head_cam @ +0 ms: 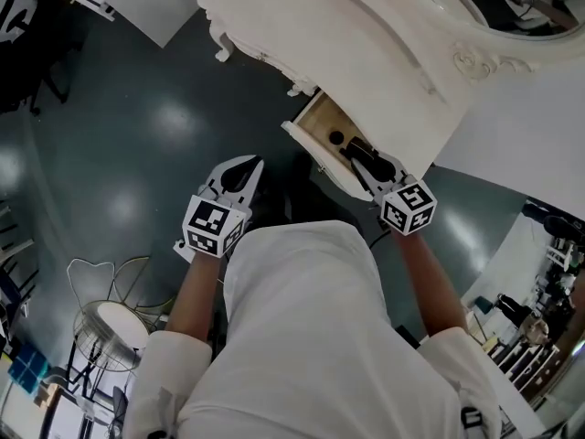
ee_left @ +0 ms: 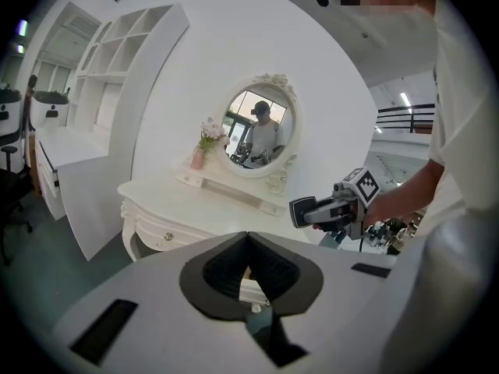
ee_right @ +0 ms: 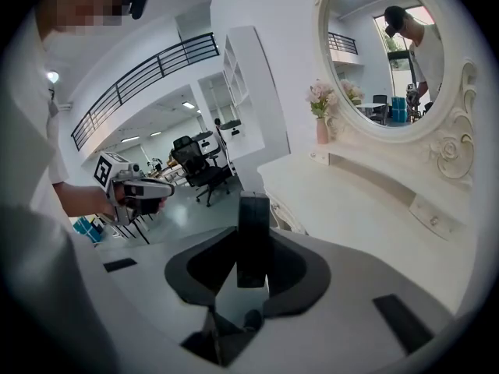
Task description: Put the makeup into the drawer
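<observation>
A black oblong makeup case [ee_right: 253, 216] stands upright between the jaws of my right gripper [ee_right: 252, 244], which is shut on it. In the head view this gripper [head_cam: 370, 165] hangs with the case [head_cam: 355, 154] over the open wooden drawer [head_cam: 315, 119] of the white dressing table [head_cam: 366, 53]. A small black round item [head_cam: 335, 138] lies inside the drawer. My left gripper [head_cam: 245, 166] is to the left of the drawer above the dark floor, shut with nothing in it; its tips [ee_left: 248, 238] meet. The left gripper view shows the right gripper [ee_left: 312, 209] from the side.
The table carries an oval mirror [ee_right: 382, 53] and a pink vase of flowers [ee_right: 321, 123]. A wire-framed stool [head_cam: 110, 327] stands at the lower left on the floor. White shelving [ee_left: 117, 61] and an office chair [ee_right: 199, 170] are farther off.
</observation>
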Available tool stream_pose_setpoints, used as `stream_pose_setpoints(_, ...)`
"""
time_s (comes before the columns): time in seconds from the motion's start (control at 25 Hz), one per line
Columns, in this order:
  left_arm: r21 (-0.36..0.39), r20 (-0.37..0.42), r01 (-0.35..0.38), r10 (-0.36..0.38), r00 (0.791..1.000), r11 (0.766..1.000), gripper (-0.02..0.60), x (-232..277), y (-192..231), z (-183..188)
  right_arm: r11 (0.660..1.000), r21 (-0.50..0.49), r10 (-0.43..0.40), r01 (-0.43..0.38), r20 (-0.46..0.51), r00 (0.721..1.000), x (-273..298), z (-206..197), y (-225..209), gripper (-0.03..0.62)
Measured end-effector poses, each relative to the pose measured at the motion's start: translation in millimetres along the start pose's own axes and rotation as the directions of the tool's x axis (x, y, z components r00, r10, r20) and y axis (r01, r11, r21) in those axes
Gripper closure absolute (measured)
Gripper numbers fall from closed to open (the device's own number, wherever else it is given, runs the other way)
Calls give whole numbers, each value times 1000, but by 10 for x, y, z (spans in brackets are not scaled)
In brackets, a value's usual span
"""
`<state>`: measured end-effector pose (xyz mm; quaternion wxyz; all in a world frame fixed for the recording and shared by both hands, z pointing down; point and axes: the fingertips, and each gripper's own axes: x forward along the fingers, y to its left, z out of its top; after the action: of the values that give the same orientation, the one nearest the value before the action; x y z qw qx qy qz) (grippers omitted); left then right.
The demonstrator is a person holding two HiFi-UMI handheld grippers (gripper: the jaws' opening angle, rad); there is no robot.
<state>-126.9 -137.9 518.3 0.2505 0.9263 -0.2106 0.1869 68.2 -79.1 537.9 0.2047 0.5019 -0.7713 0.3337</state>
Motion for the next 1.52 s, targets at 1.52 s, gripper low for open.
stream_pose_setpoints(1.52, -171, -146, -241, 217, 965, 955, 565, 472, 179, -244, 996, 78, 63, -34, -415, 908, 1888, -1377, -972, 482)
